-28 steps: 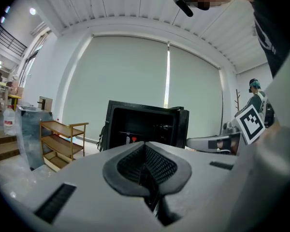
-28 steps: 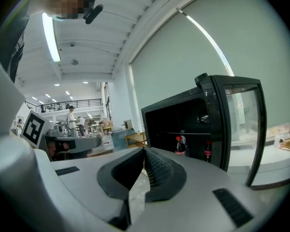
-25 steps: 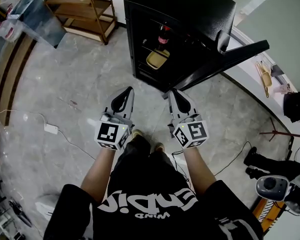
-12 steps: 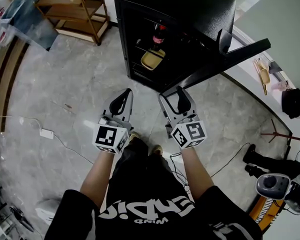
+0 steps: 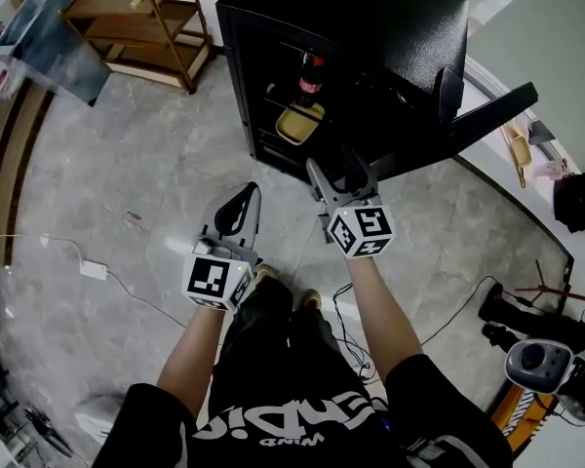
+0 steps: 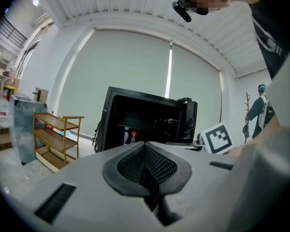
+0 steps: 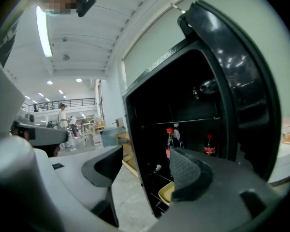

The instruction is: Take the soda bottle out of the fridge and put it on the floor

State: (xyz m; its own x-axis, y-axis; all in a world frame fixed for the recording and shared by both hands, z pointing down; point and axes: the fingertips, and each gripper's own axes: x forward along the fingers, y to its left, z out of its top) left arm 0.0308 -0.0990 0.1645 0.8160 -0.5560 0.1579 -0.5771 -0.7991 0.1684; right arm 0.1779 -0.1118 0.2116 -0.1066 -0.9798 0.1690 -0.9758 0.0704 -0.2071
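You are standing on the grey floor (image 5: 117, 174) in front of the black fridge (image 5: 370, 27), and its door (image 5: 487, 110) is hanging open to your right. A wooden rack (image 5: 146, 18) is standing to the left of the fridge. Inside the fridge the soda bottle (image 5: 310, 74) is standing upright on a shelf, and a yellow tray (image 5: 297, 123) is lying on the shelf just under it.

You are holding the right claw (image 5: 336, 169) near the lower front edge of the open fridge and pointing it inside. Its jaws are standing wide apart and are gripping nothing. In the right gripper view the bottle is showing in the gap between the two jaws, close to the right one, but it is well ahead of the tips and nothing is touching it.

You are holding the left claw (image 5: 244, 195) further back, over the floor and apart from the fridge. Its jaws are pressed together, with nothing between them.
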